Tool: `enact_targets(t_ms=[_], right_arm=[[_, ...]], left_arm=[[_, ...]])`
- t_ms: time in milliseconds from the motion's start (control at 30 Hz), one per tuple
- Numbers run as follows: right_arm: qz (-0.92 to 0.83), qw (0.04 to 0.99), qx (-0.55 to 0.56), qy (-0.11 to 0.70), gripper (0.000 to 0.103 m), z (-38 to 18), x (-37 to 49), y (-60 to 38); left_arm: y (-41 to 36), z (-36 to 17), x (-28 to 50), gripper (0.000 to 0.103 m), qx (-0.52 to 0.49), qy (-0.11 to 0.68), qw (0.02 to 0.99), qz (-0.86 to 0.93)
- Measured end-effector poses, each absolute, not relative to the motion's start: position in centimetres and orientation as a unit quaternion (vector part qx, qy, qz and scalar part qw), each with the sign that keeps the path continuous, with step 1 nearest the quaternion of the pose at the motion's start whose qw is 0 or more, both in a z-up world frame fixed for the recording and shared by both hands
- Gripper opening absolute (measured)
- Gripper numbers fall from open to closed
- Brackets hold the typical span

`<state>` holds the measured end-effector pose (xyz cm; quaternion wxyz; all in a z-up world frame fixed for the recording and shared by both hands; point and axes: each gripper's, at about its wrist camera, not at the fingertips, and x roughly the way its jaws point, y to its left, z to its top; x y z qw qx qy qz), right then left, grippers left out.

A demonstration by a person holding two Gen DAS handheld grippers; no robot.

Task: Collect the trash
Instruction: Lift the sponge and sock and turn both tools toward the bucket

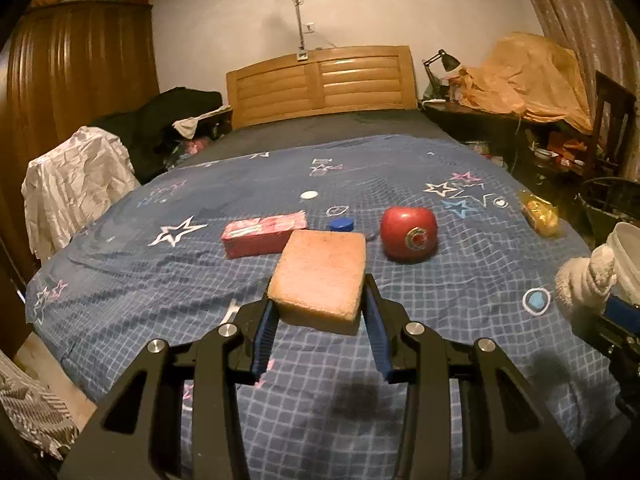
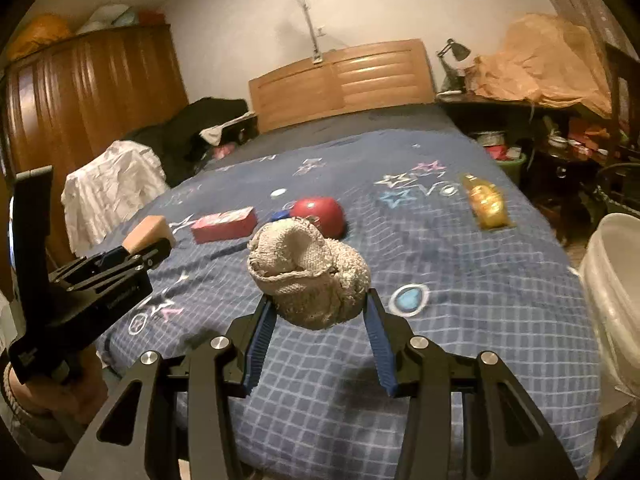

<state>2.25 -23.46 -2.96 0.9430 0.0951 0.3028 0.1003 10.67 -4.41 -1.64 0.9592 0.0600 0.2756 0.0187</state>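
Blue bedspread [image 1: 460, 280] mostly bare nearby, left fingers [image 1: 318, 300] clamp sponge [image 1: 322, 276], right fingers [image 2: 320, 304] clamp balled cloth [image 2: 308, 276], white bucket [image 2: 616, 280] seemingly at bed's right edge.

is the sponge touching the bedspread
Apart. In the left wrist view the sponge hangs clamped in the left gripper, its shadow well below on the bedspread.

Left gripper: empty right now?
No, the left gripper is clamped on an orange sponge, held between its blue pads above the bed cover.
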Motion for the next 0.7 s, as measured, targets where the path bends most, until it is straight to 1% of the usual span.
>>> enact_targets(t_ms=[300,700], right_arm=[[0.051,0.955,0.104,0.274,0.047,-1.4,1.7,-28.1],[-0.046,0.964,0.109,0.238,0.047,0.7,-0.5,-36.7]], left_arm=[[-9.2,-0.9,12.2,0.039,0.076,0.271,0.959,-0.018],[-19.0,0.2,13.5,0.039,0.103,0.255,0.957,-0.097]])
